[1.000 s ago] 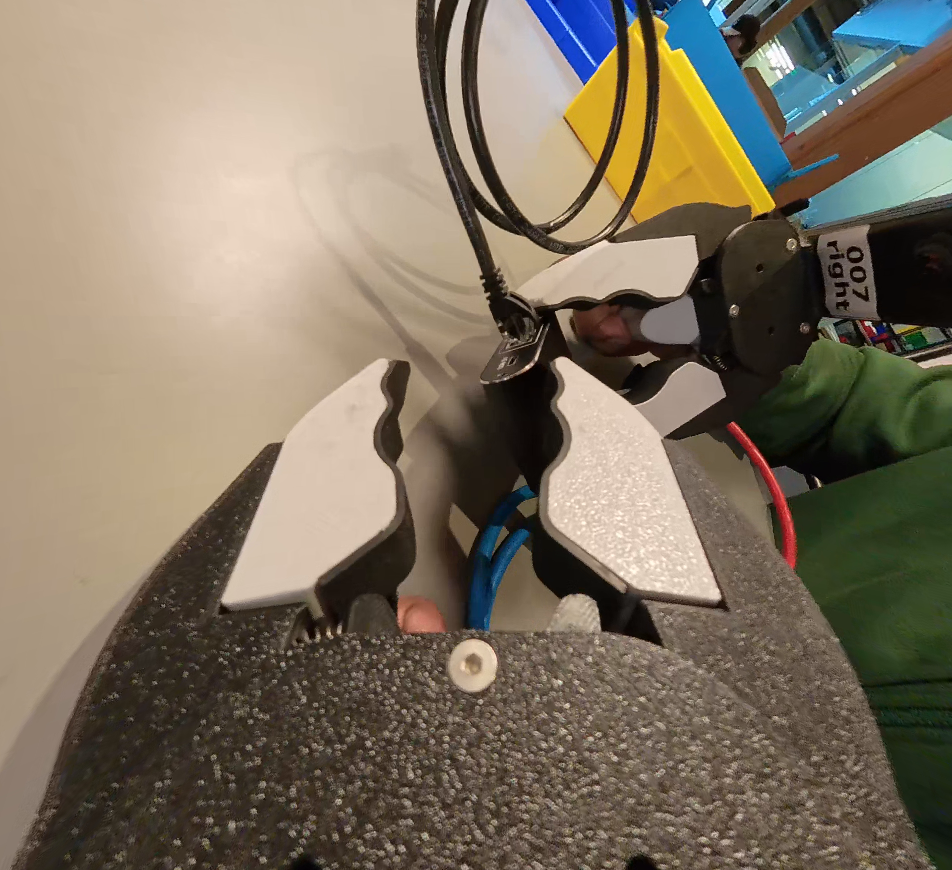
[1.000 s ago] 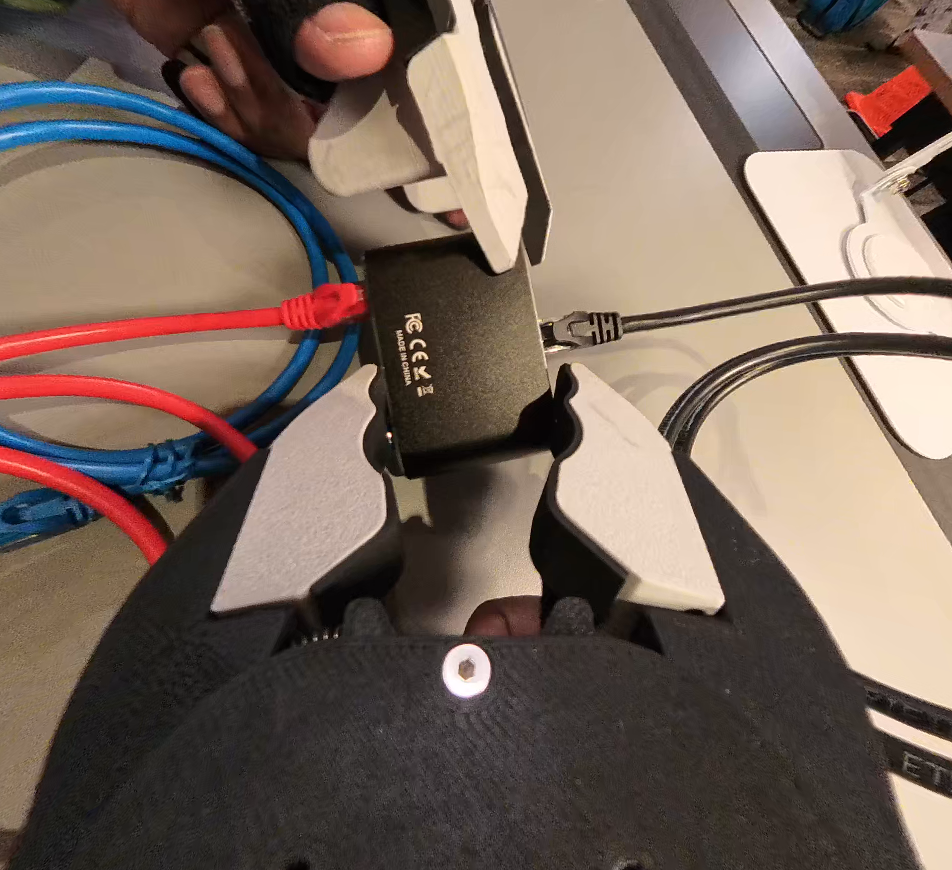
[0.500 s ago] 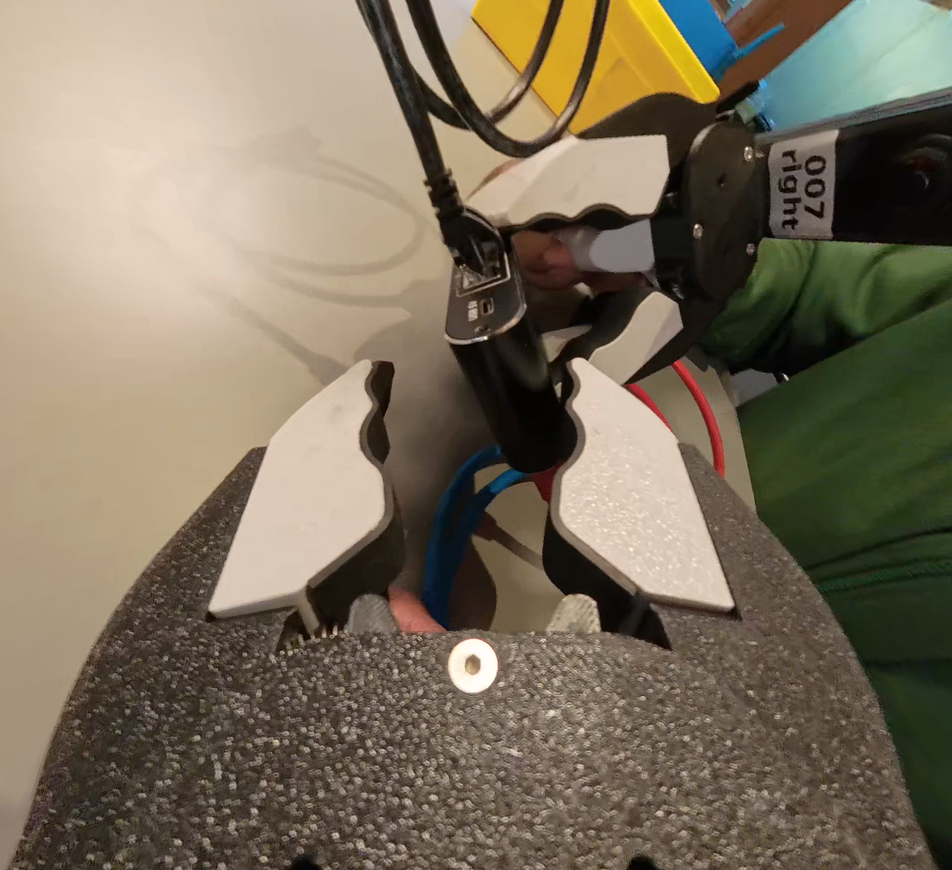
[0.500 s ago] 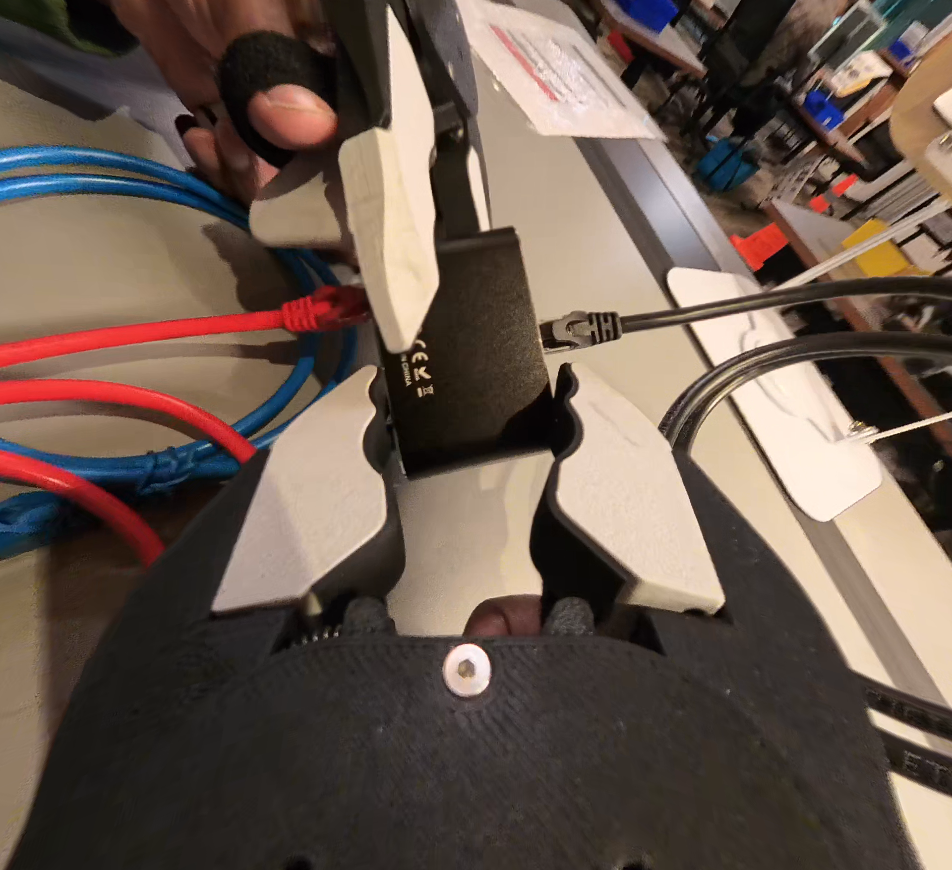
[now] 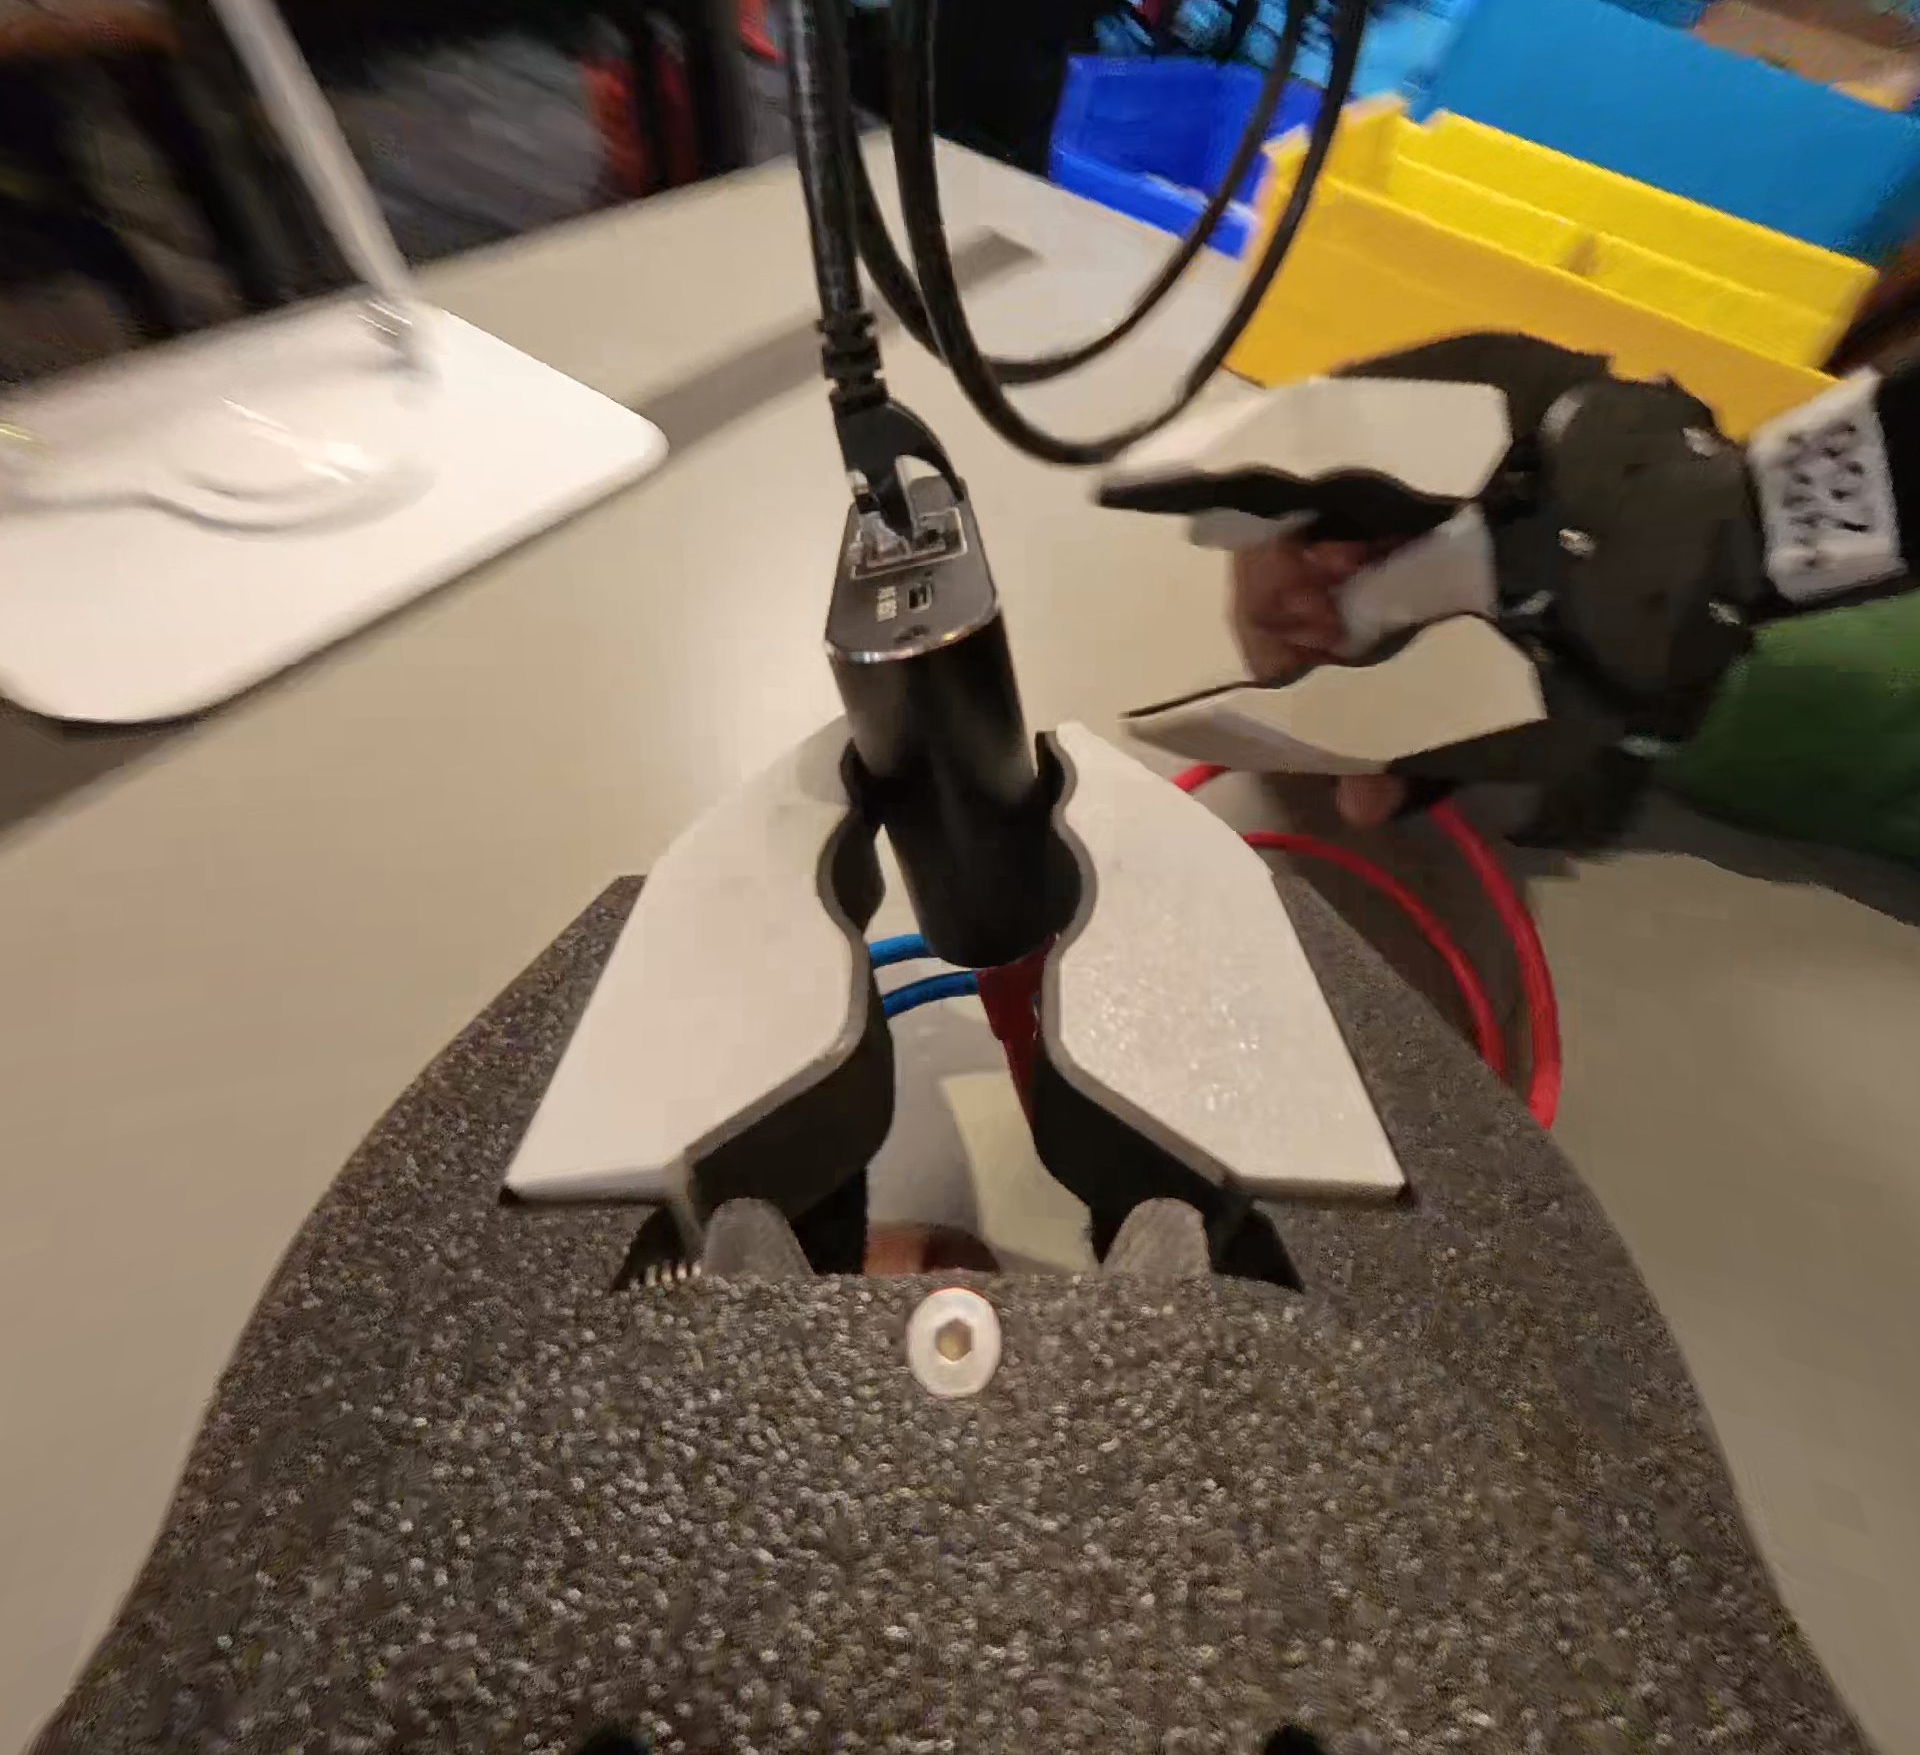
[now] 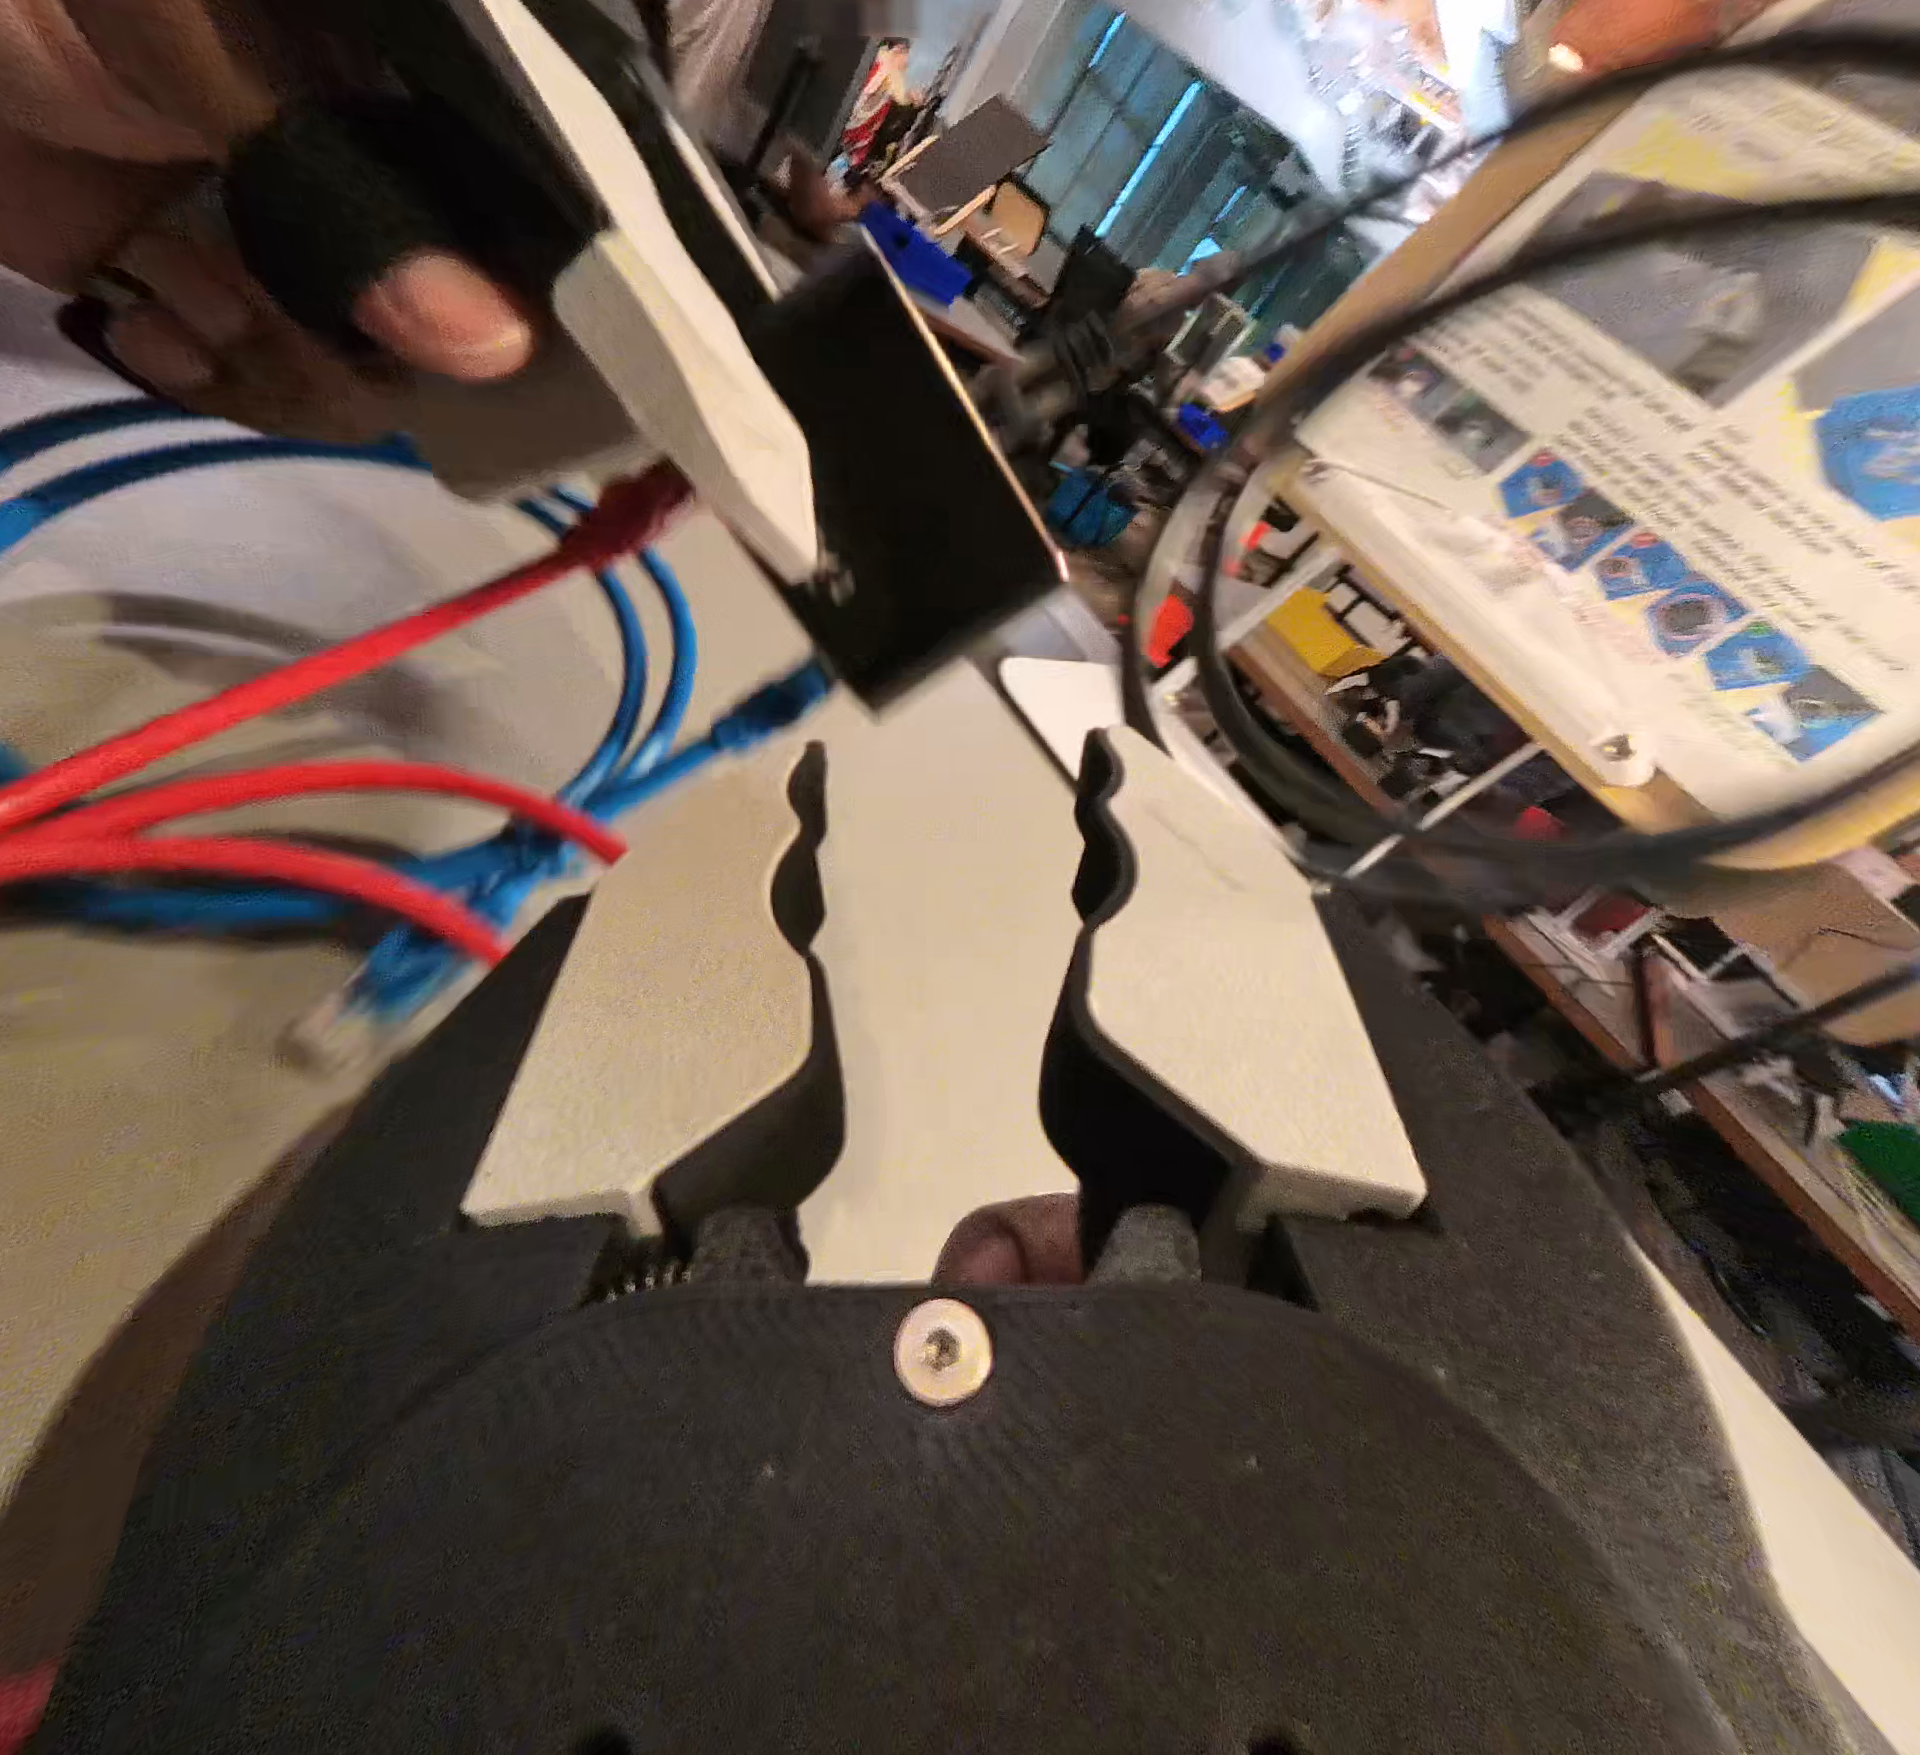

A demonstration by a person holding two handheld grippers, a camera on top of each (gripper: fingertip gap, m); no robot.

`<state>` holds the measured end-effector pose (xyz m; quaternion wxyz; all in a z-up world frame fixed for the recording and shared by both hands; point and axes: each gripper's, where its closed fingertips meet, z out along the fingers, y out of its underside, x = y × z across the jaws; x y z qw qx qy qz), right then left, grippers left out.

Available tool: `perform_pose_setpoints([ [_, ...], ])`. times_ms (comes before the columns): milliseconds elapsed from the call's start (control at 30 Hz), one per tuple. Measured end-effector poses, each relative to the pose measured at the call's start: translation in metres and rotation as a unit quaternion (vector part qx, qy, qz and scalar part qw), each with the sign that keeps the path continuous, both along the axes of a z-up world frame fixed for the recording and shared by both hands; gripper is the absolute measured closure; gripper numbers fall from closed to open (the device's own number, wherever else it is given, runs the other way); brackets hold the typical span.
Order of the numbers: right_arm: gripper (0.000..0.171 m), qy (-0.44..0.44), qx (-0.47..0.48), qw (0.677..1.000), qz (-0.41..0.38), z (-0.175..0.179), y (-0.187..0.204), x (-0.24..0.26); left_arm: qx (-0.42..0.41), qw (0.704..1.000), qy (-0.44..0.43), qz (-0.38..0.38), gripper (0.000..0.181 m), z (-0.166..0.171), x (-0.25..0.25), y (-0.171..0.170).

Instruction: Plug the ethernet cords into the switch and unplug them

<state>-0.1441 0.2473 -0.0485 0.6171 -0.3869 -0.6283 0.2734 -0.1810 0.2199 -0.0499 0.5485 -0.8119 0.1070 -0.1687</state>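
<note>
My left gripper [image 5: 951, 749] is shut on the black switch [image 5: 914, 656] and holds it up off the table, port end away from me. A black cord's plug [image 5: 862, 417] sits in a top port, and its cable loops overhead. A red cord [image 5: 1496, 936] and blue cords [image 5: 914, 988] hang from the switch's near end. My right gripper [image 6: 951, 760] is open and empty, just below the switch [image 6: 914, 500]. It also shows at the right of the left wrist view [image 5: 1122, 604]. The red plug [image 6: 634, 510] and a blue plug [image 6: 769, 708] enter the switch's left side.
A white stand base [image 5: 260, 500] lies on the grey table [image 5: 312, 874] at the left. Yellow bins [image 5: 1558, 271] and blue bins [image 5: 1153, 126] stand at the far right. A loose blue plug [image 6: 343, 1009] lies on the table. Black cable loops [image 6: 1195, 666] hang at the right. One gripper's finger ends stand about 5 centimetres off the other's.
My left gripper has shut on the switch and lifted it off the table. My right gripper has let go of the switch and drawn back from it.
</note>
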Motion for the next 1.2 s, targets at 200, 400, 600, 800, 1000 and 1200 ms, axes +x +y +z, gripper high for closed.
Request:
perform_pose_setpoints([
  [200,0.125,0.013,-0.025,1.000,-0.009,0.007,0.007,0.006,0.154,0.951,0.163,0.211,0.154,0.061,-0.081,-0.017],
  [400,0.127,0.028,0.053,0.998,0.016,0.013,-0.030,0.004,0.227,0.827,0.443,0.262,0.155,0.086,-0.073,-0.027],
  [600,0.131,0.083,0.189,0.978,0.026,0.025,-0.077,0.016,0.241,0.766,0.545,0.241,0.156,0.060,-0.038,-0.015],
  [800,0.136,0.103,0.342,0.933,-0.041,0.034,-0.100,0.037,0.254,0.725,0.606,0.207,0.156,0.042,-0.007,-0.017],
  [1000,0.124,0.035,0.390,0.905,-0.165,0.027,-0.068,0.073,0.232,0.715,0.633,0.183,0.156,0.021,0.031,-0.041],
  [1200,0.124,0.030,0.463,0.871,-0.161,0.016,-0.094,0.100,0.207,0.714,0.645,0.177,0.155,0.008,0.077,-0.060],
])
